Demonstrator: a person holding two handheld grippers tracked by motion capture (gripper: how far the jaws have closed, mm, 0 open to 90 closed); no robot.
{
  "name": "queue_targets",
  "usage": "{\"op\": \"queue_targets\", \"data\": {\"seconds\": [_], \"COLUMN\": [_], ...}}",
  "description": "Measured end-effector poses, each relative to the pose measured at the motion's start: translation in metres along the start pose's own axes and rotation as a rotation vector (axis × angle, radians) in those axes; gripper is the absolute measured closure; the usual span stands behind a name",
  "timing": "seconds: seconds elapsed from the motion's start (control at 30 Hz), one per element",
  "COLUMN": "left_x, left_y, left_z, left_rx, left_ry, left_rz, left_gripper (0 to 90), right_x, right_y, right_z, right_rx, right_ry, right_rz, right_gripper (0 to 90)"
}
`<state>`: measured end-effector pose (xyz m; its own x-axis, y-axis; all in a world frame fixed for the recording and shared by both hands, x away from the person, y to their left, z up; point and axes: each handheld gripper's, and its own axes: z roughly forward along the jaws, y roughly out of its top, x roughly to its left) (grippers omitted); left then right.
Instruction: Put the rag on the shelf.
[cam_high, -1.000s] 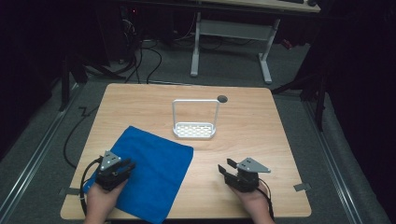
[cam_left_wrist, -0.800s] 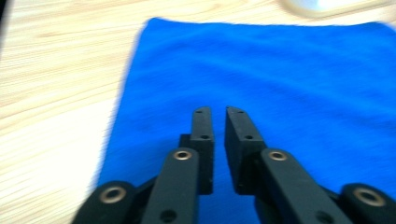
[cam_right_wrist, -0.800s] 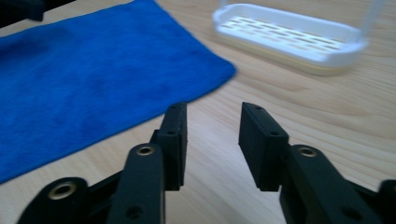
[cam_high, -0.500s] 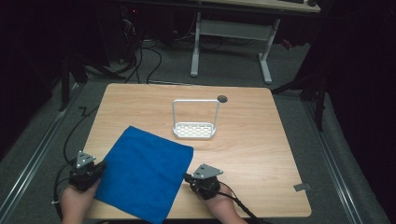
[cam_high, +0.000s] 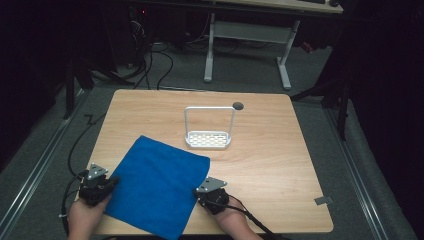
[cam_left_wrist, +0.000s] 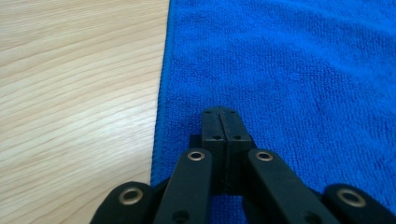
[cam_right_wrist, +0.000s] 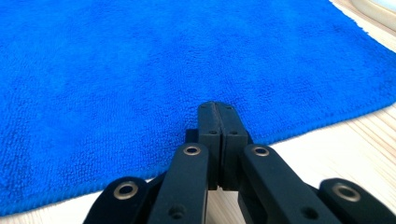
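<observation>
1. Left gripper (cam_high: 111, 182) sits at the near left corner of the table (cam_high: 280, 150), its jaws brought together at the left edge of the blue cloth (cam_high: 157, 187). From the left gripper view (cam_left_wrist: 219, 122) the tips lie over the cloth just inside its hem, and whether they pinch any of the fabric I cannot make out. These jaws have just been closing.
2. Right gripper (cam_high: 200, 195) is at the near edge of the table on the cloth's right side, jaws likewise pressed together and just closed. Seen along the right gripper view (cam_right_wrist: 218, 119), the tips rest at the cloth's hem with the fabric (cam_right_wrist: 163, 70) spreading away ahead of them.
3. Largest thing on the table is the blue cloth (cam_left_wrist: 289, 70) itself. It lies flat and turned at an angle on the near left part, between the two grippers, with its near corner reaching the table's front edge.
4. White wire rack (cam_high: 209, 130) stands upright beyond the cloth near the table's middle. Its perforated base sits just past the cloth's far right corner, apart from it and well away from both grippers.
5. Small dark round hole (cam_high: 238, 106) lies in the table top just behind the rack's right post.
6. Nothing stands between either gripper and the cloth edge it meets.
</observation>
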<state>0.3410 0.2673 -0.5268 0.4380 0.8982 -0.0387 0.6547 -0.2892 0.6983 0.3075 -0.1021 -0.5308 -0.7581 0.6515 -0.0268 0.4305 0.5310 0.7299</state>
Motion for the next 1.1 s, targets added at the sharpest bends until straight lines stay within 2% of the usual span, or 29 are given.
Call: {"op": "queue_targets", "data": {"seconds": [0.1,0.17,0.27,0.37,0.6,0.67,0.73,0.87,1.0,1.1], "left_x": [-0.011,-0.021,-0.04,-0.055,-0.076,-0.079,-0.085,-0.102,-0.111,-0.122], "left_y": [0.002,0.005,0.009,0.011,0.008,0.008,0.006,0.005,0.006,0.007], "left_z": [0.003,0.005,0.008,0.01,0.01,0.009,0.009,0.009,0.01,0.012], "left_rx": [0.002,0.008,0.02,0.023,0.017,0.019,0.017,0.019,0.018,0.014], "left_ry": [-0.044,-0.066,-0.083,-0.106,-0.175,-0.184,-0.206,-0.24,-0.264,-0.303], "left_rz": [0.013,0.038,0.098,0.131,0.153,0.158,0.16,0.198,0.218,0.239], "left_gripper": [90.0,90.0,90.0,90.0,90.0,90.0,90.0,90.0,90.0,90.0], "right_x": [-0.011,-0.016,-0.025,-0.033,-0.049,-0.052,-0.06,-0.068,-0.074,-0.084], "right_y": [-0.011,-0.017,-0.025,-0.033,-0.048,-0.05,-0.055,-0.059,-0.063,-0.069], "right_z": [-0.011,-0.018,-0.028,-0.036,-0.052,-0.053,-0.058,-0.063,-0.068,-0.074], "right_rx": [0.002,0.007,0.01,0.008,0.005,0.004,0.004,0.005,0.009,0.014], "right_ry": [-0.022,-0.037,-0.058,-0.075,-0.117,-0.122,-0.136,-0.155,-0.173,-0.193], "right_rz": [0.014,0.029,0.049,0.06,0.116,0.117,0.143,0.16,0.167,0.186], "right_gripper": [90.0,90.0,90.0,90.0,90.0,90.0,90.0,90.0,90.0,90.0]}}
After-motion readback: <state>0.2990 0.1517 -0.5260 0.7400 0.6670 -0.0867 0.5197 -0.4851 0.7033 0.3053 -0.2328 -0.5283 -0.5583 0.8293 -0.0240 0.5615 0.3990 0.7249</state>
